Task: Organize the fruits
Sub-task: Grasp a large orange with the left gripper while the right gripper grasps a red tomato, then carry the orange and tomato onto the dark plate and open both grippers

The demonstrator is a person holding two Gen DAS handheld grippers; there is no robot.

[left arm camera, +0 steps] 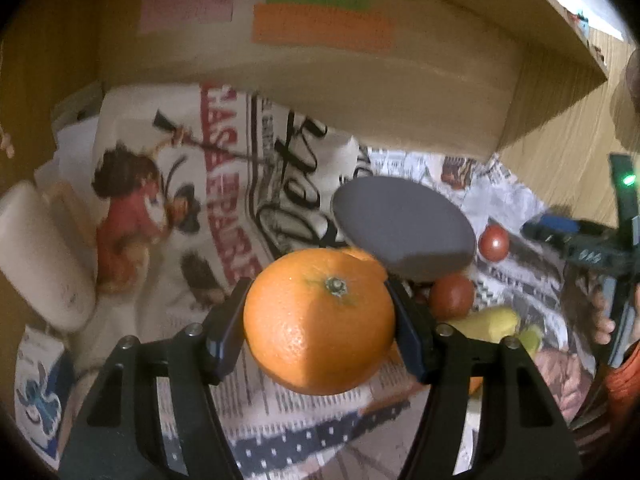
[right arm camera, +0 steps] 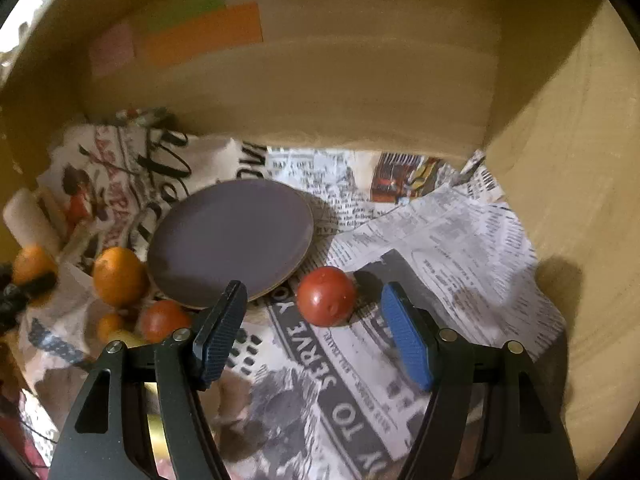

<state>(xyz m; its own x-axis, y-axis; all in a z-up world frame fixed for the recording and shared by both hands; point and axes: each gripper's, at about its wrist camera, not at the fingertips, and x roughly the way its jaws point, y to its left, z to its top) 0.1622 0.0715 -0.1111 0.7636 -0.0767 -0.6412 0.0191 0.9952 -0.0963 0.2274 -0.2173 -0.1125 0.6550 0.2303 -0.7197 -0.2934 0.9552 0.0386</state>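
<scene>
Orange clamped in left gripper; right gripper apart, tomato just ahead.

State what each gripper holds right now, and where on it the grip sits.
The left gripper clamps the orange by its opposite sides, stem end facing up. The right gripper holds nothing, open around the red fruit.

A light brown wooden shelf with a wooden back wall carries everything. Crumpled black-and-white newspaper sheets cover its floor. On the paper lies a flat round grey plate, in the middle. A round red tomato sits on the paper just right of the plate's near edge. Left of the plate lie a round orange fruit, another red tomato and a small yellow fruit. A white tube-shaped roll lies at the far left.
</scene>
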